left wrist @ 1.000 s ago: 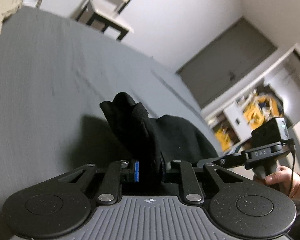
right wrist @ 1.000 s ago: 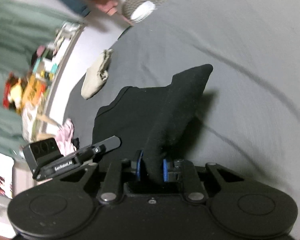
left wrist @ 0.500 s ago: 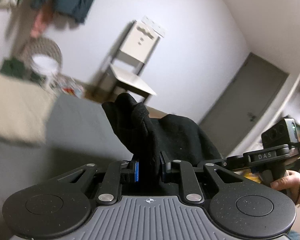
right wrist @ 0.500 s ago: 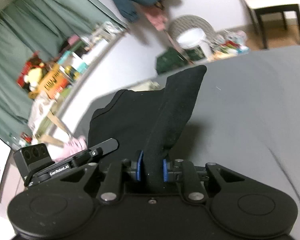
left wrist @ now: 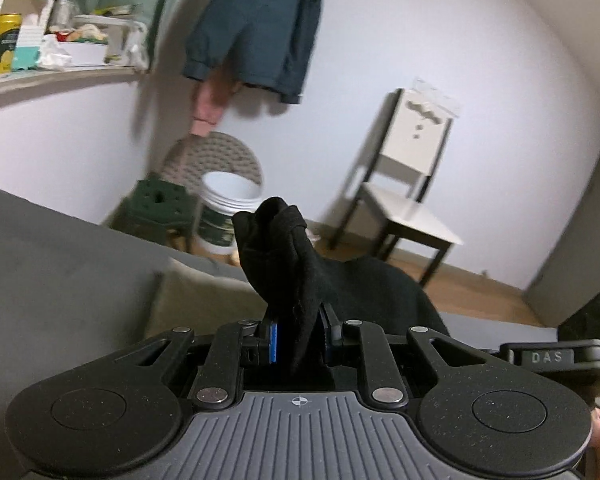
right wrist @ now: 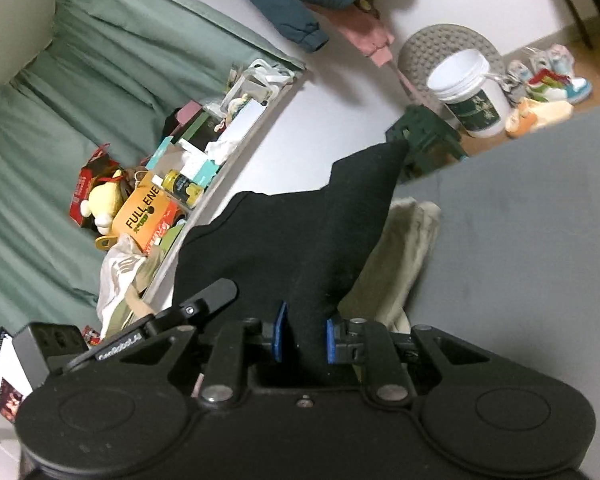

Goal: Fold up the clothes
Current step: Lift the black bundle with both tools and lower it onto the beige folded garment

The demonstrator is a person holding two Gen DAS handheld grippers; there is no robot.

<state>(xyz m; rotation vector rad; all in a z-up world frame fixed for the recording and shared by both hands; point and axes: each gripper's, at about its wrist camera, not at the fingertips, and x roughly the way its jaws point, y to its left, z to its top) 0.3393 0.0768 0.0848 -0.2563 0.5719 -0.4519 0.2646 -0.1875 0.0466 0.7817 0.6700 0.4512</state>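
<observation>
A black garment [left wrist: 300, 272] hangs lifted off the grey bed [left wrist: 60, 264], held at two points. My left gripper [left wrist: 298, 340] is shut on one bunched corner of it, which sticks up between the blue pads. In the right wrist view the same black garment [right wrist: 300, 240] spreads leftward, and my right gripper [right wrist: 303, 338] is shut on another corner that rises to a point. The other gripper's body shows at the right edge of the left wrist view and at lower left in the right wrist view.
A folded beige cloth [right wrist: 400, 256] lies on the grey bed [right wrist: 520, 240] just beyond the garment. Past the bed's edge stand a white bucket [left wrist: 226, 208], a green stool [left wrist: 156, 208], a white chair [left wrist: 408, 196], shoes [right wrist: 548, 80] and a cluttered shelf [right wrist: 188, 168].
Both grippers have risen and tilted up with the black garment, so the views swung from the bed surface to the wall, chair and shelf. The grips have not changed.
</observation>
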